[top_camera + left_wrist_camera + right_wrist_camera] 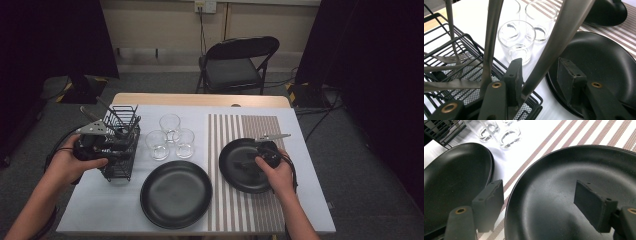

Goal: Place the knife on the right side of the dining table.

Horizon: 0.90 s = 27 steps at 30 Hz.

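Note:
A black wire cutlery basket [122, 167] stands at the table's left with several metal utensils in it. My left gripper [116, 151] is at the basket's top. In the left gripper view it [541, 72] is open, and a broad metal handle [559, 42] leans up between the jaws, against the left pad [514, 77]. A thinner handle [490, 37] rises just left of that pad. My right gripper [252, 162] hovers low over the right black plate [232, 175]. It [541, 202] is open, its jaws straddling the plate's rim [510, 202] with nothing held.
Three clear glasses [170, 137] stand together right of the basket. A second black plate [176, 194] lies at the front centre. The right plate rests on a striped placemat [250, 125]. A folding chair [235, 65] stands beyond the table's far edge.

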Each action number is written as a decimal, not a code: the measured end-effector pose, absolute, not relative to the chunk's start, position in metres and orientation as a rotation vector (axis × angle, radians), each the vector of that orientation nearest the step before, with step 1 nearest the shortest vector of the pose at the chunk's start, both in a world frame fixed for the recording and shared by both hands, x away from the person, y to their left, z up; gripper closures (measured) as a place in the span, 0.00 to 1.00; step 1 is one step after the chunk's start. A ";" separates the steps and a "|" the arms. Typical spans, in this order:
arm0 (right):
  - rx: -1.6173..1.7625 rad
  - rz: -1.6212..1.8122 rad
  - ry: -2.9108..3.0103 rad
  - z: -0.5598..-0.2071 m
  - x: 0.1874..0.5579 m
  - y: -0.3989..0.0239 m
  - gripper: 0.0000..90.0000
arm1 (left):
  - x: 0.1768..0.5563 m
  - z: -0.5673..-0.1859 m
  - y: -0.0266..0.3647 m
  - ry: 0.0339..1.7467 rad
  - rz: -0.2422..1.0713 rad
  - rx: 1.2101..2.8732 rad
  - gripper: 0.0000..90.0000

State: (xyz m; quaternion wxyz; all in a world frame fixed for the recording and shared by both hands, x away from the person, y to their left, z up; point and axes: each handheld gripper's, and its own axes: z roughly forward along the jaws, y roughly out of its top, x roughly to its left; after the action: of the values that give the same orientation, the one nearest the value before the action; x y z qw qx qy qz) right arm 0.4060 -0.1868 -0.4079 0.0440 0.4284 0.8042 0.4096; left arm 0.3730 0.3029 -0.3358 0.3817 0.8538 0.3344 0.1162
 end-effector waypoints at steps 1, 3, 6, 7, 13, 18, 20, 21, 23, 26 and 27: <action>1.310 1.255 2.459 -0.408 0.406 -0.187 0.26 | 0.373 -0.336 0.303 0.857 0.294 2.187 0.62; 1.309 1.254 2.459 -0.408 0.406 -0.187 0.26 | 0.374 -0.337 0.303 0.861 0.290 2.181 0.62; 1.313 1.256 2.457 -0.408 0.406 -0.187 0.26 | 0.374 -0.337 0.304 0.861 0.290 2.178 0.63; 1.314 1.257 2.455 -0.407 0.406 -0.187 0.26 | 0.374 -0.336 0.304 0.864 0.294 2.179 0.64; 1.314 1.256 2.457 -0.408 0.406 -0.188 0.26 | 0.376 -0.337 0.305 0.873 0.283 2.165 0.68; 1.319 1.258 2.458 -0.408 0.406 -0.187 0.26 | 0.377 -0.338 0.304 0.865 0.271 2.171 0.70; 1.320 1.258 2.458 -0.408 0.406 -0.187 0.26 | 0.378 -0.338 0.304 0.865 0.265 2.166 0.70; 1.320 1.257 2.458 -0.408 0.406 -0.187 0.26 | 0.378 -0.339 0.304 0.867 0.259 2.162 0.71; 1.319 1.257 2.459 -0.408 0.406 -0.187 0.26 | 0.379 -0.338 0.304 0.860 0.260 2.179 0.72; 1.318 1.258 2.460 -0.408 0.406 -0.187 0.26 | 0.379 -0.339 0.303 0.861 0.260 2.171 0.72; 1.320 1.257 2.461 -0.409 0.406 -0.187 0.26 | 0.379 -0.338 0.303 0.860 0.259 2.171 0.72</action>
State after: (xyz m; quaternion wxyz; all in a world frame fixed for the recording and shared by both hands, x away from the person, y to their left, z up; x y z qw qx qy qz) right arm 0.4063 -0.1870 -0.4085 0.0397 0.4306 0.8030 0.4102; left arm 0.3789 0.3029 -0.3383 0.3858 0.8525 0.3376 0.1018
